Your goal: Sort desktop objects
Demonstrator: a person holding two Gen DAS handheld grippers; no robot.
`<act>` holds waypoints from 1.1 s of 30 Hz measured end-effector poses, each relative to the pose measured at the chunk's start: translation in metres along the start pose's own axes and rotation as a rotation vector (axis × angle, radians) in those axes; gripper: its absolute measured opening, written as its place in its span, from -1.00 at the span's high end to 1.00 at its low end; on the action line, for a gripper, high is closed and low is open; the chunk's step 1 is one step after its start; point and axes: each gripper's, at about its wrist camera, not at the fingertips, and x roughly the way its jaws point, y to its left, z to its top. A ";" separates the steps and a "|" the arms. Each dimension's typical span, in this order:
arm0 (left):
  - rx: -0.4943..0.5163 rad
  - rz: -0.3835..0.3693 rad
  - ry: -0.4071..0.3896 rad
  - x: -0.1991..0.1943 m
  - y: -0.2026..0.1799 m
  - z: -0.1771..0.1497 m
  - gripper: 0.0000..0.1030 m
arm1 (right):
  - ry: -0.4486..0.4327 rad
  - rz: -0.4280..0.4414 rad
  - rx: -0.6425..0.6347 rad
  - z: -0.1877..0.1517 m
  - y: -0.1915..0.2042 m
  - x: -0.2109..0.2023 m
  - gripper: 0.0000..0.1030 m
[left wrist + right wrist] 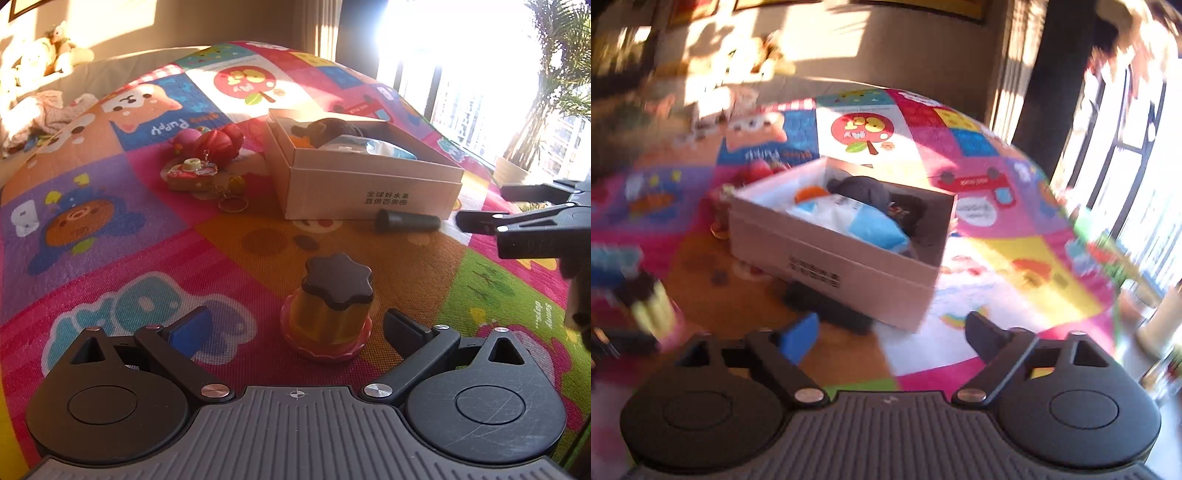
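Observation:
A yellow jar with a dark flower-shaped lid [332, 306] stands on a pink base on the play mat, between my open left gripper's [299, 326] fingers, untouched. A white cardboard box [364, 173] holds a dark plush, an orange item and a blue-white pack. A dark cylinder [406, 220] lies against its front wall. My right gripper [480, 206] shows at the right edge. In the blurred right wrist view, my right gripper [892, 334] is open and empty before the box [849, 269] and the cylinder [827, 308]; the jar [652, 302] is at the left.
Red and pink toys [218, 144], a small toy camera [190, 173] and a key ring [232, 203] lie left of the box. The colourful play mat [110, 229] covers the floor. A sofa with plush toys [48, 55] is behind; windows and a plant [546, 110] are at the right.

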 end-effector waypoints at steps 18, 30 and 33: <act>-0.024 -0.021 -0.026 -0.005 0.004 -0.001 -0.98 | 0.183 0.086 0.222 0.007 0.009 0.044 -0.45; 0.098 0.050 -0.066 -0.010 -0.018 -0.003 -0.96 | 0.108 0.156 0.065 -0.054 0.009 -0.040 -0.45; 0.114 0.035 -0.045 -0.008 -0.025 -0.003 -0.75 | 0.091 0.147 0.073 -0.055 0.009 -0.042 -0.46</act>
